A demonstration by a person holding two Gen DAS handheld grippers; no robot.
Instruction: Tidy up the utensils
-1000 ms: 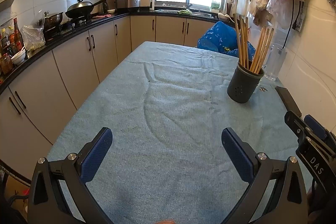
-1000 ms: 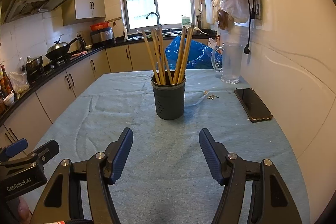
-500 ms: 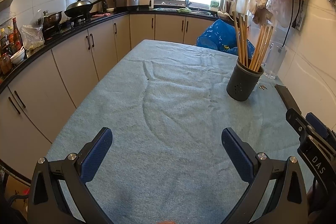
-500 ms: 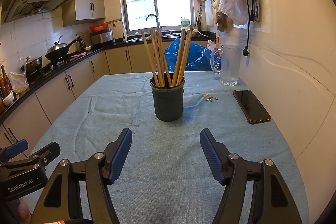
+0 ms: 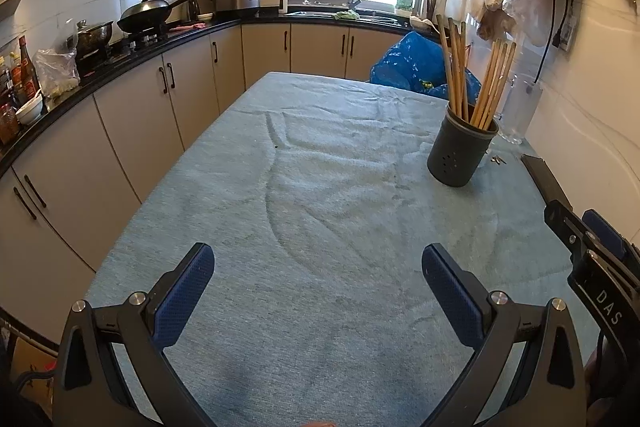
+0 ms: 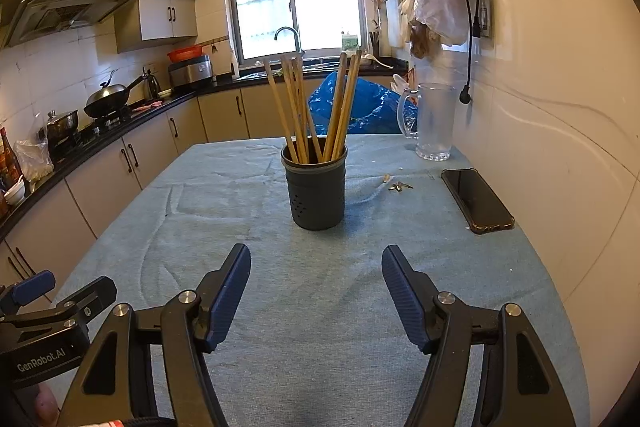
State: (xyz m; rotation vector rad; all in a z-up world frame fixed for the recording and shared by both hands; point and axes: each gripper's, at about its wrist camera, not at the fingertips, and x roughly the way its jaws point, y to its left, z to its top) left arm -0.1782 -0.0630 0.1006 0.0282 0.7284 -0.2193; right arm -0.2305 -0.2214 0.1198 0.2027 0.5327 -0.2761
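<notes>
A dark grey utensil holder stands upright on the table's light blue cloth, with several wooden chopsticks standing in it. It also shows in the left wrist view, at the far right with its chopsticks. My right gripper is open and empty, a short way in front of the holder. My left gripper is open and empty over bare cloth, left of the holder. The right gripper's side shows at the left view's right edge.
A black phone, small keys and a clear glass jug lie by the right wall. A blue plastic bag sits past the table's far end. Kitchen cabinets and a black counter run along the left.
Both grippers have drawn back a little from the holder, which looks slightly smaller and farther. Both stay open and empty.
</notes>
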